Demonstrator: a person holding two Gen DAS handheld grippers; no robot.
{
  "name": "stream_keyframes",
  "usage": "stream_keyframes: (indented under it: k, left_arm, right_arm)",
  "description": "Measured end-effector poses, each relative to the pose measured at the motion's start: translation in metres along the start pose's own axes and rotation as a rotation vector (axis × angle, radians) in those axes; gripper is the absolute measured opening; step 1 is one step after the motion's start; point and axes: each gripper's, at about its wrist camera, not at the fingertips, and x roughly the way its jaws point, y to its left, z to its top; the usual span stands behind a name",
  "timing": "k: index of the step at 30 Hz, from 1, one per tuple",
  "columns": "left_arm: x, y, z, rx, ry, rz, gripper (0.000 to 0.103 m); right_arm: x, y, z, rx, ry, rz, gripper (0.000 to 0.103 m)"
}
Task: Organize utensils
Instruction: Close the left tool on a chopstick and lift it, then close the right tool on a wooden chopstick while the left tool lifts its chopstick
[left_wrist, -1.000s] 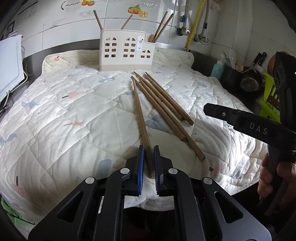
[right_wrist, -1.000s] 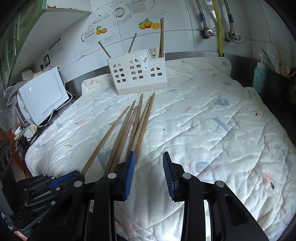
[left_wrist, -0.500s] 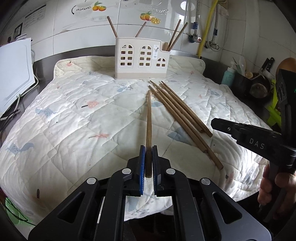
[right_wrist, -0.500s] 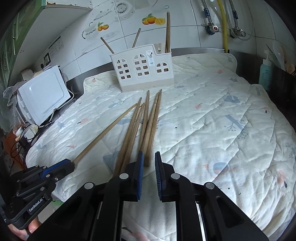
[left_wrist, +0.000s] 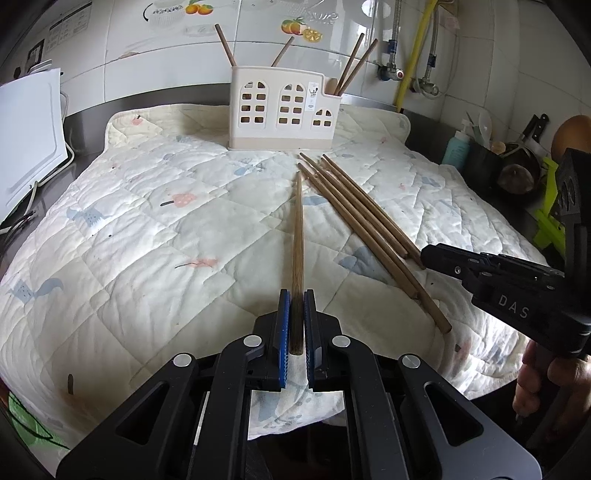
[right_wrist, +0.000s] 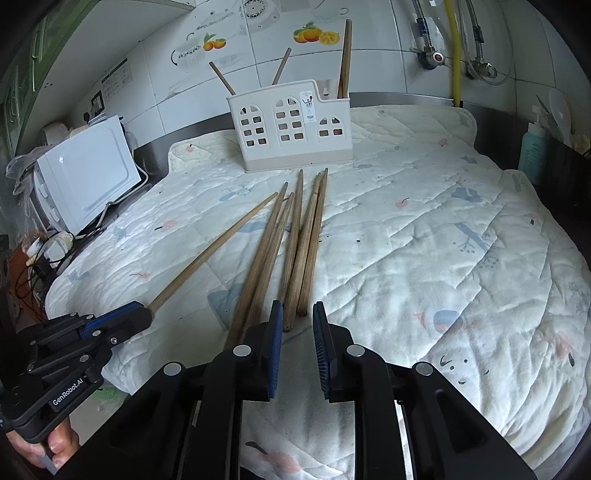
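— The left gripper (left_wrist: 293, 325) is clenched on the butt of one long brown wooden chopstick (left_wrist: 297, 236), whose tip points to twelve o'clock at the cream plastic utensil holder with arched windows (left_wrist: 284, 110).

— And the right gripper (right_wrist: 297, 332)?

— Its jaws are opening, with nothing pinched; the ends of the loose wooden chopsticks (right_wrist: 299, 251) lie just ahead of it on the white quilted cover (right_wrist: 443, 240) over the desk.

— What might spoil it?

— I'd guess the held stick pivots, gripped so near its end. It could snag the holder's rim or knock the sticks already standing inside. The soft cover may let the others roll.
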Motion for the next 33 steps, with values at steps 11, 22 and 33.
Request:
stream_keyframes:
  k: [11, 22, 33]
  left_arm:
    - [0.002, 0.003, -0.001, -0.013, 0.008, 0.003, 0.006]
    - [0.002, 0.004, -0.001, -0.011, 0.014, 0.006, 0.007]
    - [0.003, 0.005, -0.001, -0.015, 0.021, 0.003, 0.007]
  right_arm:
    - [0.006, -0.008, -0.001, 0.005, 0.010, -0.041, 0.020]
    - [-0.001, -0.013, 0.004, 0.020, -0.032, -0.065, 0.019]
    - [0.012, -0.014, 0.006, 0.021, -0.003, -0.065, 0.014]
